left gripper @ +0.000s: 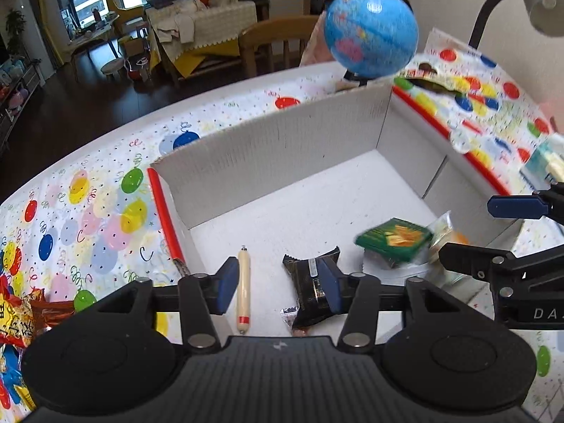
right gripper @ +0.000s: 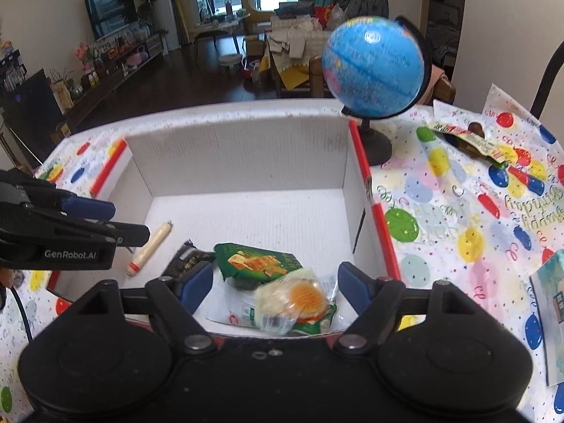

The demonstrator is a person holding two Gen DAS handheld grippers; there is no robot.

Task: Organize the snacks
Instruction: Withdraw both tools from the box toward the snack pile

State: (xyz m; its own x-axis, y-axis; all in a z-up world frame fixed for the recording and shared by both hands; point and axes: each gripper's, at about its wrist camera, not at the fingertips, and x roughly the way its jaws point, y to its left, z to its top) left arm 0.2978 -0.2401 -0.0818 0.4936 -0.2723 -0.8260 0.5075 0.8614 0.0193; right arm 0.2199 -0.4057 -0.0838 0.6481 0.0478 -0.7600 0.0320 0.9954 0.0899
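Both grippers hang over the near edge of the white box (right gripper: 246,148), fingers spread and holding nothing. Left gripper (left gripper: 280,282) looks down on two snacks: the sausage stick (left gripper: 243,290) lies just inside its left finger, long axis running 12 to 6 o'clock, and the black packet (left gripper: 312,290) sits under its right finger. Right gripper (right gripper: 275,287) hovers above the pile at the box's near right corner: a green packet (right gripper: 257,262) with a clear-wrapped orange-and-white snack (right gripper: 292,299) on top. More snacks wait outside. Red wrappers (left gripper: 21,313) lie at the left gripper's 8 o'clock on the balloon cloth (right gripper: 458,211), nearer that hand. A dark wrapper (right gripper: 469,141) lies beyond the globe (right gripper: 373,67), at the right gripper's 2 o'clock, nearer that one.
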